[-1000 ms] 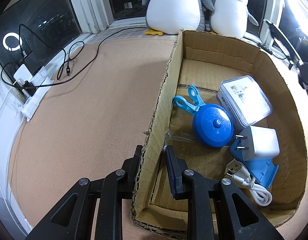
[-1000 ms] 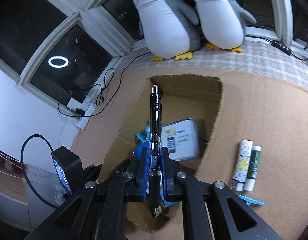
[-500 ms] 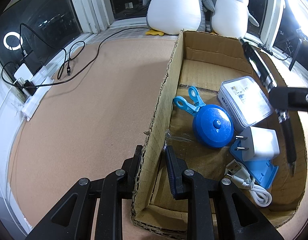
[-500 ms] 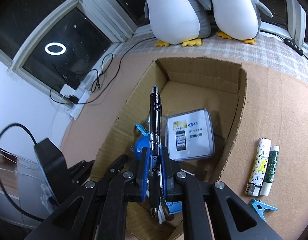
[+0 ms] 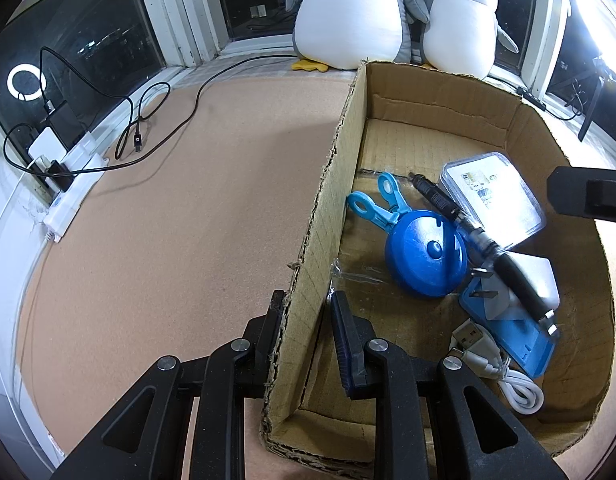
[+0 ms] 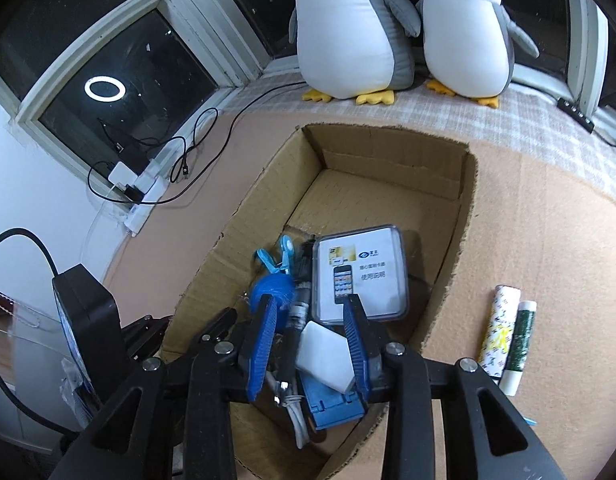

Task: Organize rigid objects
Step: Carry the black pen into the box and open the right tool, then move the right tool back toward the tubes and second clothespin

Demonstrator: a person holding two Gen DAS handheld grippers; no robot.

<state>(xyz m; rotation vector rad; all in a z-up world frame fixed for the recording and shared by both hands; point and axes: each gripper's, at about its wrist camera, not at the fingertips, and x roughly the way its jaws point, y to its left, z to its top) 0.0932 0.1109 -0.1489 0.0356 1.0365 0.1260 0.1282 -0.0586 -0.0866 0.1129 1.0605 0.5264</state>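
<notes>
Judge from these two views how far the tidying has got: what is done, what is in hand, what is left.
Done: the pen lies in the box with the other items. In hand: the left gripper clamps the box wall; the right gripper is opening, holding nothing. Left: two tubes and a blue clip lie on the mat.

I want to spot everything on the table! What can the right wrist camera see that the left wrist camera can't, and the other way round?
Only the right wrist view shows two tubes lying side by side on the mat outside the cardboard box.

Only the left wrist view shows the left gripper clamped on the box's side wall.

Both show the box holding the black pen, blue round case, clear plastic case, white charger and white cable, plus two plush penguins by the window.
</notes>
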